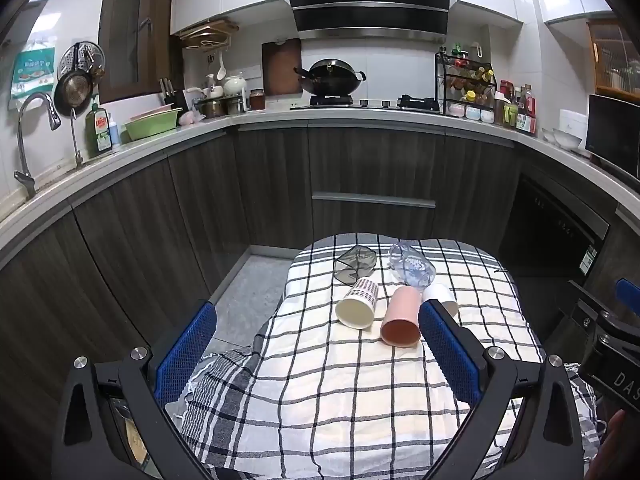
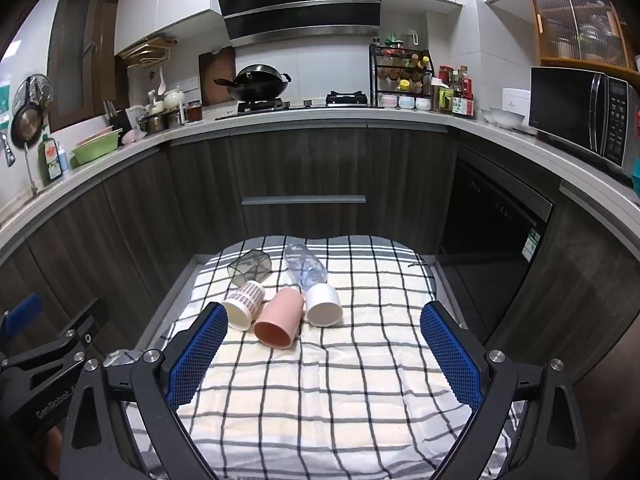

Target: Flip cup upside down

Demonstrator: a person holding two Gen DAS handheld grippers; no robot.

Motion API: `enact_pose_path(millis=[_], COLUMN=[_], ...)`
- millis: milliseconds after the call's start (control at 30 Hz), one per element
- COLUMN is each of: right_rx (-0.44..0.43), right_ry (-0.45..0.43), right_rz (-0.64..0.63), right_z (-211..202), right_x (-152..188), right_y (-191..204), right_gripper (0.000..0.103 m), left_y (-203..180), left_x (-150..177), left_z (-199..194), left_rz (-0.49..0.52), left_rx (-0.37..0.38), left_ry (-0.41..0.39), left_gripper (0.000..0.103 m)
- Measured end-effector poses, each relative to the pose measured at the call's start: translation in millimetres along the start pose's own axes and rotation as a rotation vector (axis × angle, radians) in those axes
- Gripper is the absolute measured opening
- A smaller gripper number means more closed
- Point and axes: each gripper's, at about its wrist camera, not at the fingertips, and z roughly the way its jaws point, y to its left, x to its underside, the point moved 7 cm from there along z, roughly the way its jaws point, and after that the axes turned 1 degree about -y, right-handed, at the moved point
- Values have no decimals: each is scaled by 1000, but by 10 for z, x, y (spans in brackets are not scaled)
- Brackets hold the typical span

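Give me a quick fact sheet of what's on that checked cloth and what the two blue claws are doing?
surface: checked cloth over a small table
cups lying on their sides: patterned cup, pink cup, white cup
behind them: clear plastic bottle and dark see-through cup, also on their sides
left gripper: open, holding nothing, short of the cups
right gripper: open, holding nothing, short of the cups
cups flipped upside down: none
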Motion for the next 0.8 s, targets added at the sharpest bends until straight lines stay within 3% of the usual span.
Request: enact_pose_path(millis=[800], right_rx=[-1], right_ry=[-9], right_rz=[2], right_z=[-11], right_x=[-7], right_y=[-3], right_gripper=[97], left_y=[-39], left_x=[7], left_z=[-5], left_rz=[6], left_rx=[-1], left_ry=[-17], left_gripper=[103])
